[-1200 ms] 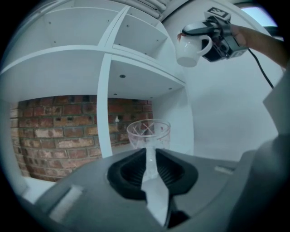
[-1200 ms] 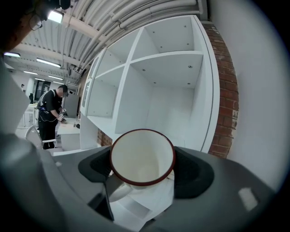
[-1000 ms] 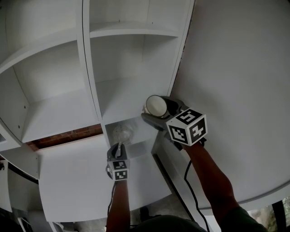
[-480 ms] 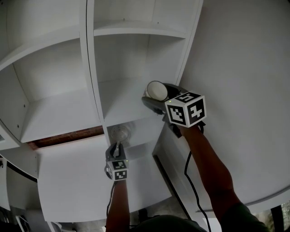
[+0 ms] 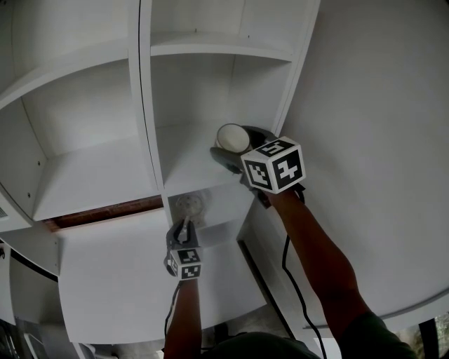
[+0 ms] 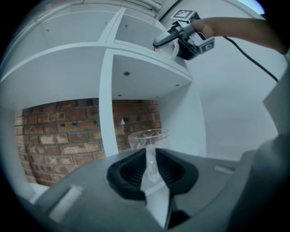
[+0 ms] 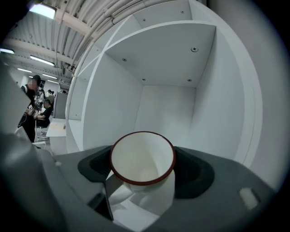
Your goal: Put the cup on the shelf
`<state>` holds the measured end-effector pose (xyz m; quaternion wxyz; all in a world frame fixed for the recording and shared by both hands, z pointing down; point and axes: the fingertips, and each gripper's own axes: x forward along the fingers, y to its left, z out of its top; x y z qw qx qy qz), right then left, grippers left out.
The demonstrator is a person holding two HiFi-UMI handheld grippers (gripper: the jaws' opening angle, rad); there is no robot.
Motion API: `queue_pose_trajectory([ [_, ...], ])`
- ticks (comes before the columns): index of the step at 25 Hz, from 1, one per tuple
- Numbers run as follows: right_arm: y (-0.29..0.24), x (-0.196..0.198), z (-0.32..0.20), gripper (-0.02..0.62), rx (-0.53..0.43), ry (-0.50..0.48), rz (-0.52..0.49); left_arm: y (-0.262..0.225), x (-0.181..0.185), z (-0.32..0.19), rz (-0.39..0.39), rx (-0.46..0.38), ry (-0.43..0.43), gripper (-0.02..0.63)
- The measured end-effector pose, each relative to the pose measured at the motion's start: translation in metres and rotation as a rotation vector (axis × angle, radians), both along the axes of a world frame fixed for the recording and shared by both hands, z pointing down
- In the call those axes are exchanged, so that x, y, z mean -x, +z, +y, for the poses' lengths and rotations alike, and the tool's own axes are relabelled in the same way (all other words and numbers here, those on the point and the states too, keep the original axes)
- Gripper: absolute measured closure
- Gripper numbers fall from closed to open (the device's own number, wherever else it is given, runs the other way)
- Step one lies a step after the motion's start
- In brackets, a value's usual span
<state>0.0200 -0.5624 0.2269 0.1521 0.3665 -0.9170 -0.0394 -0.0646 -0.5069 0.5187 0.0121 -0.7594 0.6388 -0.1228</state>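
Cup [image 7: 142, 158] clamped in right tongs [image 7: 146, 170]

Clear stemmed glass [image 6: 148, 136]: upright, bowl uppermost, seen against the red brick wall [image 6: 59, 136] behind. Plain white wall panel [image 5: 379, 126]: across the whole right side of the head view. Ribbed ceiling pipes [image 7: 90, 22] and lit strip lamp [image 7: 43, 10]: upper left of the right gripper view. Several people [image 7: 36, 108], small and partly blurred, beside a pale desk [image 7: 56, 129]: far left of that view.
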Motion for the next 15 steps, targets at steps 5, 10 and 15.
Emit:
queue_pose_trajectory([
  [5,-0.011,0.003,0.002,0.198,-0.145,-0.003,-0.018,-0.009,-0.004,0.007,-0.022,-0.045,0.015,0.523],
  [10,-0.017,-0.001,0.009,0.196,-0.273,0.002,-0.049,-0.018,-0.007,0.02,-0.049,-0.083,0.026,0.495],
  [15,-0.019,-0.004,0.009,0.196,-0.294,0.013,-0.085,-0.024,-0.002,0.029,-0.06,-0.094,0.021,0.495],
])
